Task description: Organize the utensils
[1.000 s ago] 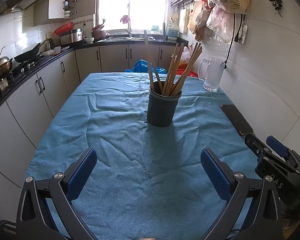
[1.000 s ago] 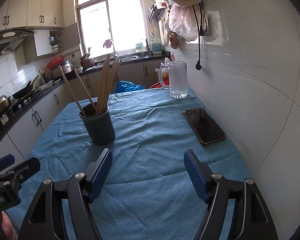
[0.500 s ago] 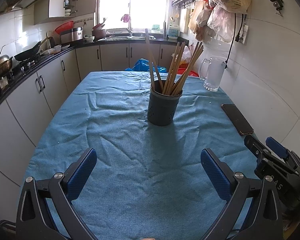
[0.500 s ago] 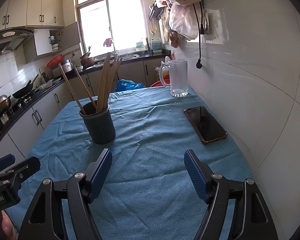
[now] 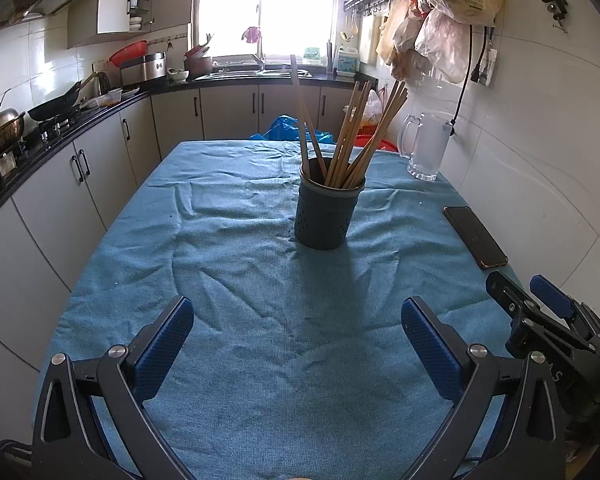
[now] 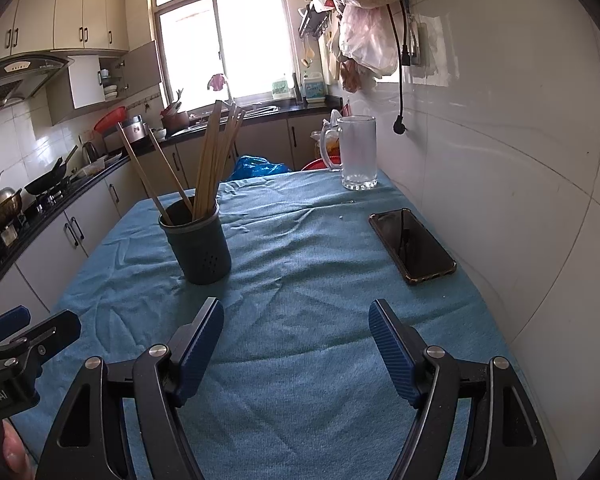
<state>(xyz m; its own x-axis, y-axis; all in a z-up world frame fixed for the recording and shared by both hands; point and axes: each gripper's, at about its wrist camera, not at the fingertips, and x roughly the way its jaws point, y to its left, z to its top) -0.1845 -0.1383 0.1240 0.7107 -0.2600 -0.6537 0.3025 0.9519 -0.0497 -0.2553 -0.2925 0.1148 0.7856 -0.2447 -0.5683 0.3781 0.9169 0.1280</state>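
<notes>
Worktop [image 5: 228,280] near edge cut off below your grippers. Wall tight on right; open cloth left. Holder [image 5: 326,216] mid-worktop, chopsticks [image 5: 352,136] upright inside, bases hidden. Phone [image 6: 412,246] near wall. Left gripper [image 5: 296,340], right gripper [image 6: 296,344]: jaws apart, empty.

Phone [image 6: 413,245] flat on blue cloth [image 6: 300,280]; glass mug [image 6: 358,152] beyond.

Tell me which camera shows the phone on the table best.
The right wrist view: the phone lies close and whole, its dark screen facing the camera. In the left wrist view the phone sits at the right, foreshortened into a narrow strip near the wall.
</notes>
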